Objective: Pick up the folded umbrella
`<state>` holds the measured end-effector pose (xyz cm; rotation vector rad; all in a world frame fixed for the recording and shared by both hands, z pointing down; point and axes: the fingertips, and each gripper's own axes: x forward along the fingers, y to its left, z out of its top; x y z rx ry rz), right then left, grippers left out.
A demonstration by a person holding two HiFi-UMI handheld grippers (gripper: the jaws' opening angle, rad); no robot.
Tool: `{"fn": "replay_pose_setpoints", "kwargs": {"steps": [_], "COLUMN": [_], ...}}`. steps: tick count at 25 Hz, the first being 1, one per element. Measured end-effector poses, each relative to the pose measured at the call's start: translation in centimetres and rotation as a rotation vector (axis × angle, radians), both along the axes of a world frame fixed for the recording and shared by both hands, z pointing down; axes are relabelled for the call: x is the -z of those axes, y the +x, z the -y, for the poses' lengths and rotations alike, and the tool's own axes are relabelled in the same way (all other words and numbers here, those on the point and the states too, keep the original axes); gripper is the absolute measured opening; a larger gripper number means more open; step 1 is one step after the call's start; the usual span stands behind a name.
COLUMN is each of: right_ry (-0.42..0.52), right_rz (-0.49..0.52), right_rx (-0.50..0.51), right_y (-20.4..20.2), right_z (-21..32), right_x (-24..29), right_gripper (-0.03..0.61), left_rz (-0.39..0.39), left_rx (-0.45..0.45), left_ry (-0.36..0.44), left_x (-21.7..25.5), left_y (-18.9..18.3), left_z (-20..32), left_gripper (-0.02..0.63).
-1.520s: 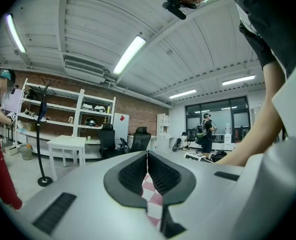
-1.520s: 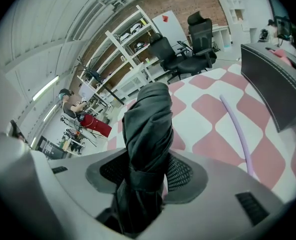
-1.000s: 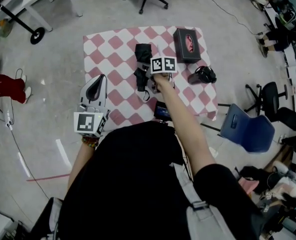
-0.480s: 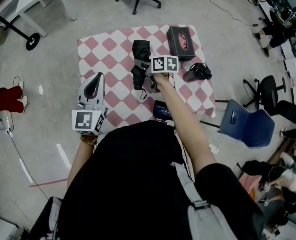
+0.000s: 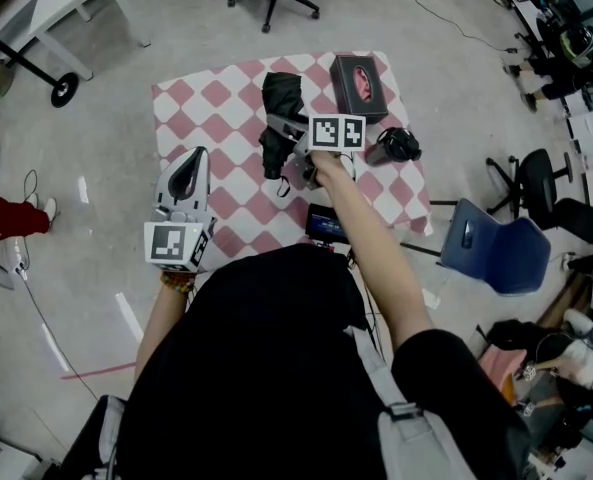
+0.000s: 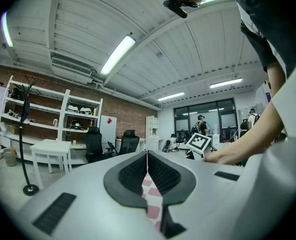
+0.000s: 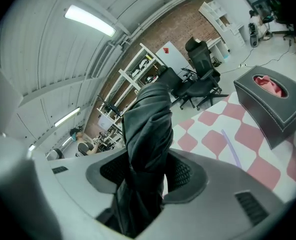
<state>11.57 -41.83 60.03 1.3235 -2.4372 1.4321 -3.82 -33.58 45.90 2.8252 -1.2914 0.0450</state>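
Forward and slightly down, right tongs [image 7: 148, 173] tight around folded umbrella [image 5: 279, 103].

Pretty bright and even all round, lit by long ceiling tubes [image 6: 119, 54] that blow out to pure white. Shadows on the grey floor [image 5: 106, 118] are soft and faint. Both gripper views are heavy fisheye, with dark rounded corners and bowed ceiling lines. The grey shells of the left tongs [image 6: 147, 156] and right tongs [image 7: 148, 169] sit right up at the lens and look a bit soft. The black folded umbrella [image 7: 148, 129] catches a dull sheen on its folds. Head view is sharp mid-frame and stretched at the edges.
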Motion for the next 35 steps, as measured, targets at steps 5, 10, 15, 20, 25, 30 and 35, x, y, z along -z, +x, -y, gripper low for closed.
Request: {"fn": "replay_pose_setpoints", "kwargs": {"steps": [5,10,15,20,25,30,35], "right_ry": [0.067,0.108,0.157,0.224,0.315,0.365,0.401], "right_rz": [0.038,0.070,0.088,0.113,0.125,0.130,0.123], "right_rx": [-0.002,-0.001,0.001,0.012,0.014,0.013,0.021], "right_y": [-0.3,-0.6,-0.7,-1.1,-1.1,-1.3,-1.3], "right_z": [0.1,-0.1,-0.5,-0.9,-1.2,-1.7,-2.4], "right_x": [2.6,4.4,6.4,9.5,12.2,13.7,14.6], "right_gripper": [0.215,0.215,0.215,0.215,0.215,0.215,0.215], "left_rz": [0.001,0.001,0.005,0.009,0.009,0.006,0.004], "left_rx": [-0.005,-0.012,-0.026,-0.029,-0.026,-0.026,-0.025], "left_ry": [0.002,0.003,0.009,0.013,0.024,0.030,0.037], "left_x": [0.1,0.1,0.4,0.7,1.0,1.1,1.5], "left_y": [0.2,0.4,0.7,0.6,0.5,0.4,0.4], "left_z": [0.3,0.3,0.5,0.9,1.4,1.7,1.9], "left_gripper": [0.015,0.015,0.015,0.015,0.015,0.015,0.015]}}
